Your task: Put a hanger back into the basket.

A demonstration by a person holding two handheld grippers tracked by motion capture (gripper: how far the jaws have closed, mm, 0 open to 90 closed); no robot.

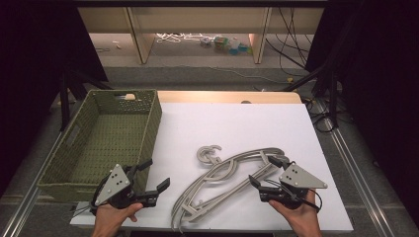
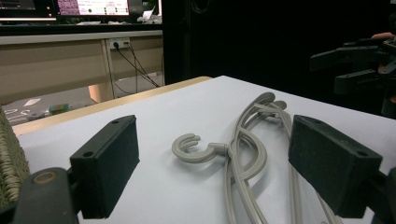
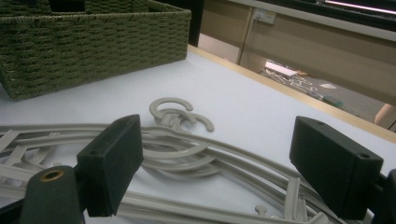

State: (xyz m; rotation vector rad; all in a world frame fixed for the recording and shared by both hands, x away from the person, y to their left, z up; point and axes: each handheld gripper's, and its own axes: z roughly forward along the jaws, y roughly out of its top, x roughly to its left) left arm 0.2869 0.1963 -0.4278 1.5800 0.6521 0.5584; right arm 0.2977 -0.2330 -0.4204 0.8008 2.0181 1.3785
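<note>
A stack of grey plastic coat hangers (image 1: 225, 177) lies on the white table top (image 1: 237, 123), hooks (image 1: 209, 154) pointing to the far left. In the left gripper view the hangers (image 2: 243, 154) lie ahead between the jaws. In the right gripper view the hangers (image 3: 187, 154) run just past the jaws. My left gripper (image 1: 154, 177) is open near the front edge, left of the hangers. My right gripper (image 1: 264, 173) is open at the hangers' right end, jaws on either side of an arm, touching nothing that I can see.
An empty green woven basket (image 1: 148, 128) stands at the table's left, its wall (image 3: 93, 46) also seen in the right gripper view. Beyond the table are wooden shelving legs (image 1: 141, 34), cables and small items on the floor. Black stands flank the table.
</note>
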